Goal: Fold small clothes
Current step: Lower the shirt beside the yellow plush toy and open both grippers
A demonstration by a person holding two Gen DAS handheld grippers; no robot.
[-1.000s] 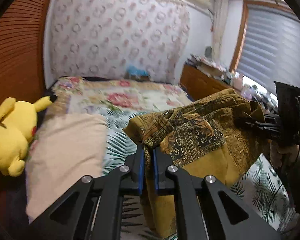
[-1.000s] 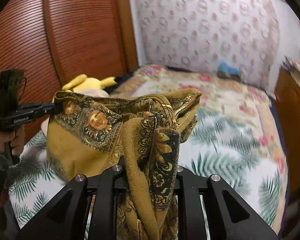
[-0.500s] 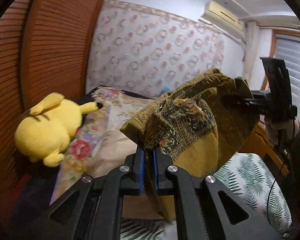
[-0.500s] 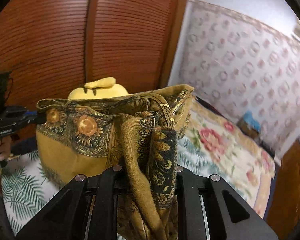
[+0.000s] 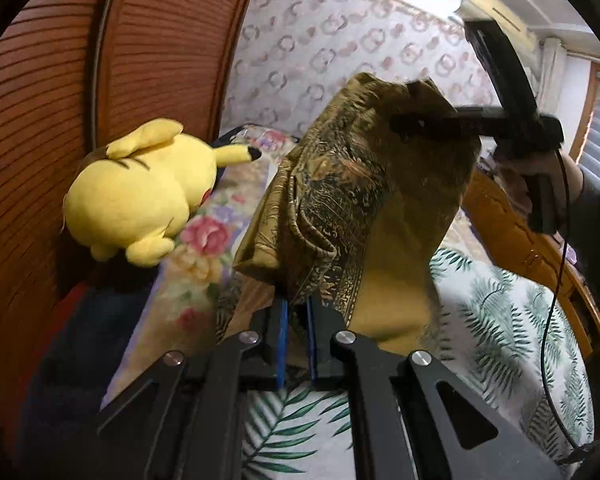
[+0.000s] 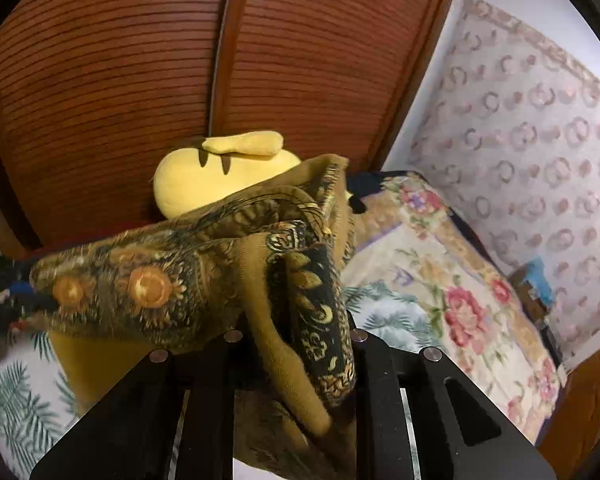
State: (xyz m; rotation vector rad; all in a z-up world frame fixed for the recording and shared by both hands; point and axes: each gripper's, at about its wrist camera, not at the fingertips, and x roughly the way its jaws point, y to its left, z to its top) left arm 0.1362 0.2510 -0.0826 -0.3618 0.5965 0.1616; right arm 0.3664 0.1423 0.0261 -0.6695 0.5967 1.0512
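- Two grippers hold one mustard patterned cloth (image 5: 364,200) up in the air, above the bed (image 5: 500,312).
- L gripper (image 5: 296,312): pinched tight on a bunched lower edge.
- R gripper (image 6: 300,320): jaws just eased wider a bit, thick fold still wedged betw. them.
- Yellow plush toy (image 5: 140,196) lies by the wooden slatted doors (image 6: 140,80), behind the cloth.

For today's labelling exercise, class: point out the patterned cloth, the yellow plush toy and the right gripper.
patterned cloth (image 5: 340,200), left wrist view, on its dark printed fold.
yellow plush toy (image 5: 140,196), left wrist view, on its round body.
right gripper (image 5: 404,125), left wrist view, at the tips pinching the cloth.
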